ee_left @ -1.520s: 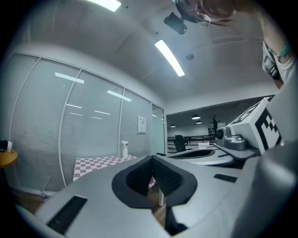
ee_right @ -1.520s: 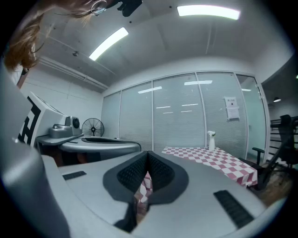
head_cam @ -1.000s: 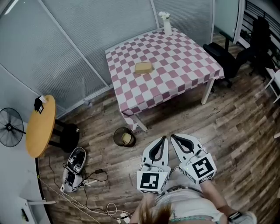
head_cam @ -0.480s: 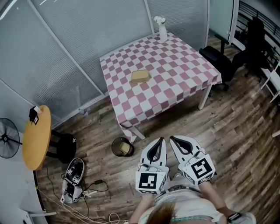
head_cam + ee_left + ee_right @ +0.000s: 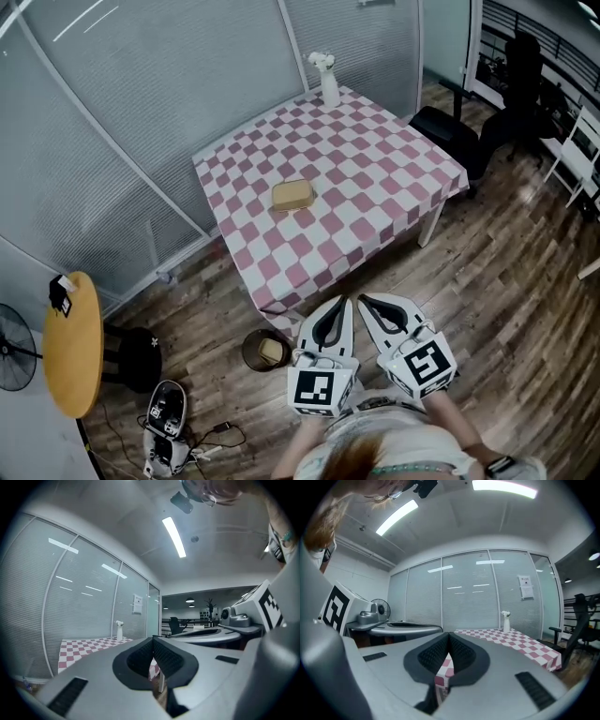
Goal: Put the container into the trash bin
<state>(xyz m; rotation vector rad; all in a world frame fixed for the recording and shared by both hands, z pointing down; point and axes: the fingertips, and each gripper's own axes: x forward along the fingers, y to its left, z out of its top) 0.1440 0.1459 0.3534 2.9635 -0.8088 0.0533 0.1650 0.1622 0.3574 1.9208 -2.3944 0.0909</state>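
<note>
Left claw (image 5: 345, 306), right claw (image 5: 366, 303) closed, empty, ribbed pads (image 5: 433, 656); tan rectangular container (image 5: 292, 195) on checkered tablecloth (image 5: 375, 169).

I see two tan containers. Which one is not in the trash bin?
The container on the checkered table, near its middle. The other container lies inside the round trash bin on the floor.

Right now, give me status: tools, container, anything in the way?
Left tool, right tool shut, empty. Container on checked table, untouched. Trash bin on floor at table's near corner; nothing seen blocking.
</note>
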